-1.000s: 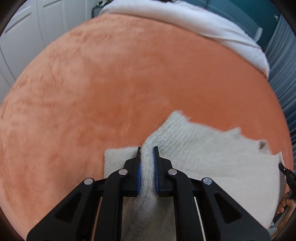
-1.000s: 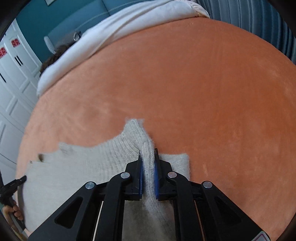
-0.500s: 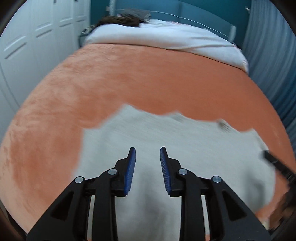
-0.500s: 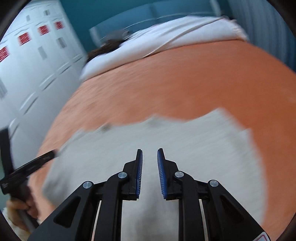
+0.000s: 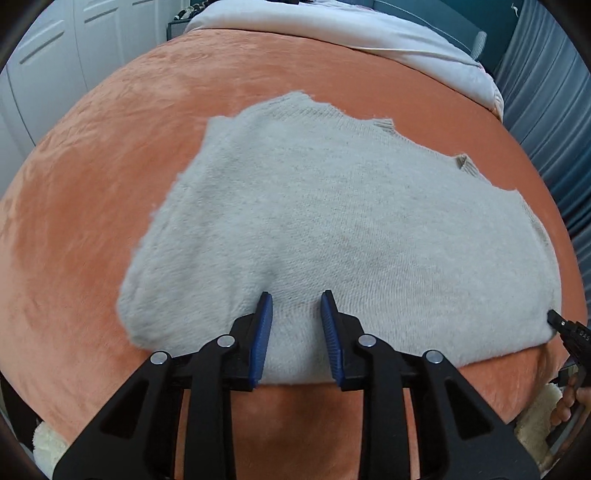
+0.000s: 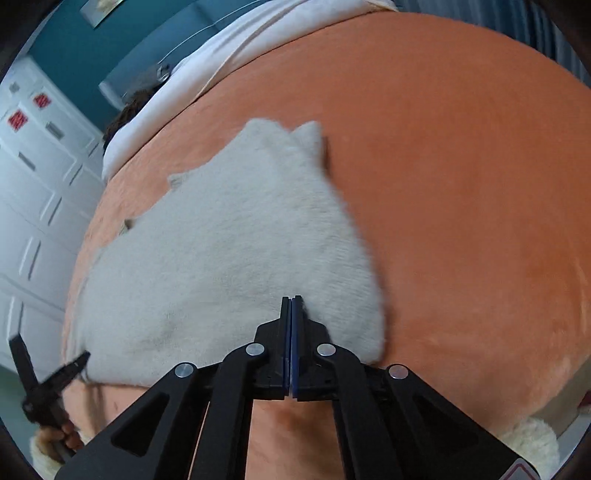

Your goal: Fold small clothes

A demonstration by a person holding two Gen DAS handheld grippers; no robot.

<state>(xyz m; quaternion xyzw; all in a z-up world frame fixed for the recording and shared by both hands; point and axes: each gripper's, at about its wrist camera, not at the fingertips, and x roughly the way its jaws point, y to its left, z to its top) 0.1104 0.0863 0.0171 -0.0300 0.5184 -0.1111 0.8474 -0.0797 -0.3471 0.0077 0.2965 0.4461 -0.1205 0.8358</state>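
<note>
A cream knit sweater (image 5: 332, 229) lies folded flat on the orange blanket (image 5: 92, 206); it also shows in the right wrist view (image 6: 221, 266). My left gripper (image 5: 296, 301) is open and empty, its blue pads over the sweater's near edge. My right gripper (image 6: 291, 300) is shut with its pads pressed together and nothing between them, its tip over the near right part of the sweater. The tip of the right gripper shows at the right edge of the left wrist view (image 5: 565, 328). The left gripper shows at the left edge of the right wrist view (image 6: 48, 384).
The orange blanket (image 6: 461, 184) covers the bed. A white duvet (image 5: 351, 29) lies across the far end. White cabinet doors (image 6: 26, 192) stand to the left and grey curtains (image 5: 546, 110) to the right.
Both grippers let go of the pinched sweater and drew back toward its near edge. The sweater now lies flat. The left jaws stay open; the right jaws have shut.
</note>
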